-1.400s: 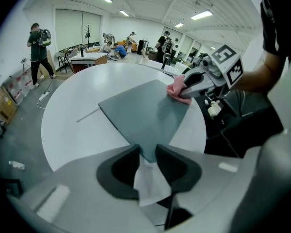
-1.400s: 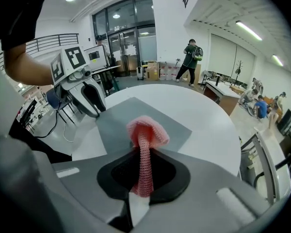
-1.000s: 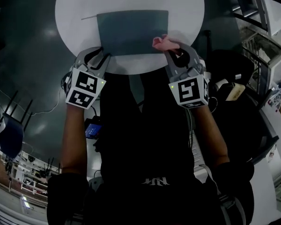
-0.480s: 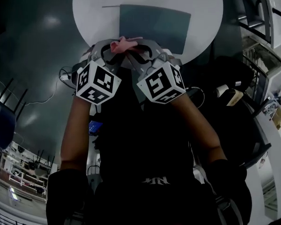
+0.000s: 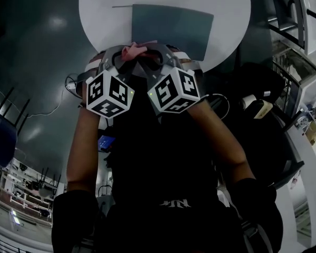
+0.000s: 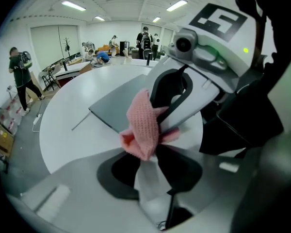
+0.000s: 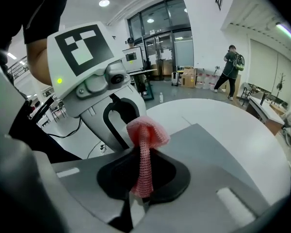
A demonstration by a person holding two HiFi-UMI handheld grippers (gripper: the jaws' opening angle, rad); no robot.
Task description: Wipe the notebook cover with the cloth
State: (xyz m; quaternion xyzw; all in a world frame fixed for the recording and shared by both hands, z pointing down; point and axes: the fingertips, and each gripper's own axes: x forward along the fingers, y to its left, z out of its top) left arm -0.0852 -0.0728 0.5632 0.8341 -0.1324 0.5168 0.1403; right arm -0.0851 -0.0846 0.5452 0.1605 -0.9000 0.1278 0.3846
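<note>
A dark grey notebook (image 5: 171, 22) lies flat on the round white table (image 5: 226, 4). Both grippers meet over the table's near edge, just in front of the notebook. My right gripper (image 5: 146, 56) is shut on a pink knitted cloth (image 5: 134, 50); a thin strip of cloth (image 7: 143, 149) runs up out of the right gripper (image 7: 138, 191) and flares at the top. My left gripper (image 5: 126, 57) faces it, jaws wide, having just been closing a little. The cloth (image 6: 143, 125) hangs at the tips of the left gripper (image 6: 153, 166), and nothing shows its pads pressing on it.
A thin rod (image 5: 121, 6) lies on the table left of the notebook. A blue chair (image 5: 0, 141) stands on the floor at left, a black seat (image 5: 258, 75) and shelving (image 5: 297, 15) at right. People (image 6: 19, 72) stand in the room behind.
My right gripper has swung left along the table's near edge with the cloth in it and now meets the left gripper. The left gripper has stayed about where it was.
</note>
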